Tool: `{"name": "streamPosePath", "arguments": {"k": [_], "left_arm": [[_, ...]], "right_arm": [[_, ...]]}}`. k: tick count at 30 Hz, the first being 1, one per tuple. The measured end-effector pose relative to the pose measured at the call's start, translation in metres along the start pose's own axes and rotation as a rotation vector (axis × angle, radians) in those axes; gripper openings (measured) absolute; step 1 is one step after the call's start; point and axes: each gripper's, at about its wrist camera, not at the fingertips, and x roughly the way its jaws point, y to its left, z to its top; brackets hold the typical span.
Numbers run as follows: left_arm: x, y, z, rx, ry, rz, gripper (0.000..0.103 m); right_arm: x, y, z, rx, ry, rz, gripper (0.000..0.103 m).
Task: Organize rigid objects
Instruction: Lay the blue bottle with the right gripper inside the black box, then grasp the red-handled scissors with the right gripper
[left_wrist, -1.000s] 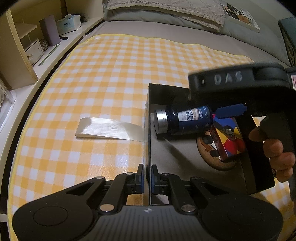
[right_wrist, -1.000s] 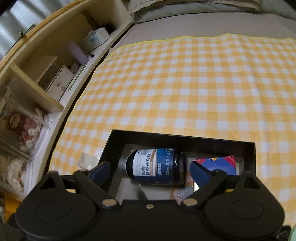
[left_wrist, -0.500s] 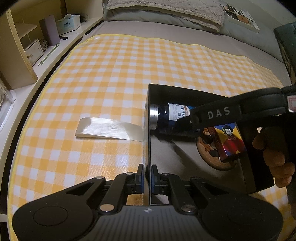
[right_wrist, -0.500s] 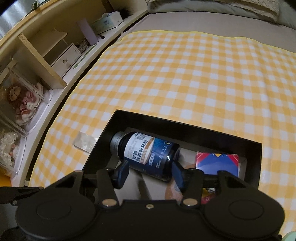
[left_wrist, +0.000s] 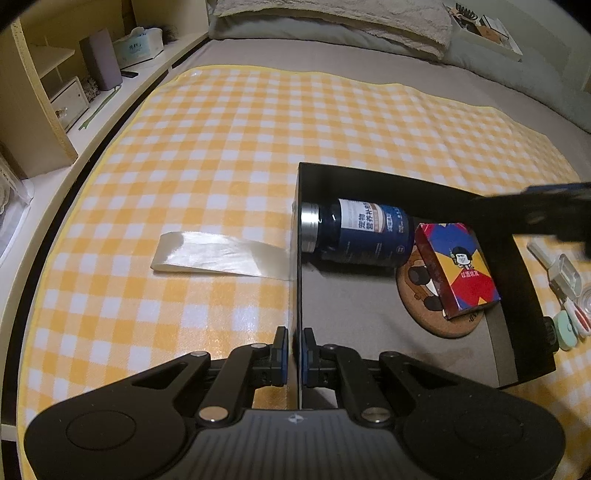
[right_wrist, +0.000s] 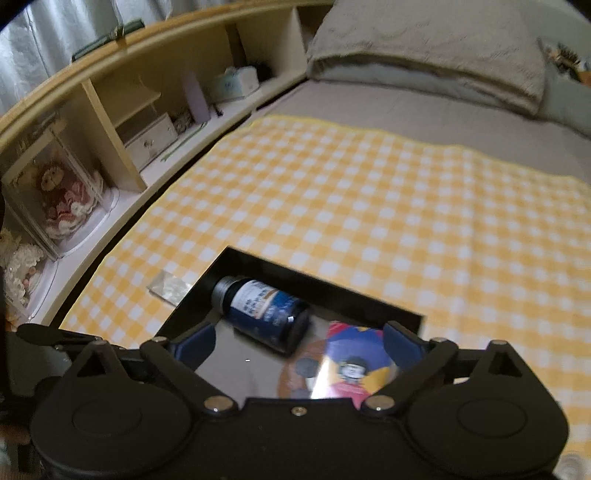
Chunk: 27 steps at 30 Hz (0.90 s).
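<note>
Checked yellow cloth (left_wrist: 229, 155) under glossy black box (left_wrist: 369, 184), wall pinched by left claw (left_wrist: 293, 354); right claw (right_wrist: 297, 345) spread.

A yellow-and-white checked cloth (left_wrist: 229, 155) is spread ahead of the black grippers, whose pads are blue. A black box (left_wrist: 524, 280) with a grey floor is shown. Inside, a dark blue bottle (left_wrist: 365, 236) with a silver cap and white label, a red, blue and yellow carton (left_wrist: 458, 269) and a cork-brown coaster (left_wrist: 424, 306) are seen.
</note>
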Motion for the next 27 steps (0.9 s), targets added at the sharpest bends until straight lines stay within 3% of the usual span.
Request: {"name": "streamPosePath", "arguments": {"k": [9, 16, 22, 27], "left_arm": [[0.000, 0.000, -0.003, 0.004, 0.000, 0.012, 0.008], [0.000, -0.002, -0.005, 0.009, 0.006, 0.017, 0.008], [0.000, -0.003, -0.007, 0.013, 0.005, 0.020, 0.007], [-0.002, -0.003, -0.008, 0.012, -0.004, 0.025, 0.007]], "right_arm": [[-0.054, -0.039, -0.013, -0.033, -0.124, -0.190, 0.102], [-0.068, -0.088, -0.036, 0.113, -0.053, -0.311, 0.101], [-0.069, -0.124, -0.069, 0.250, 0.064, -0.271, 0.080], [-0.058, -0.134, -0.094, 0.214, 0.131, -0.306, 0.061]]}}
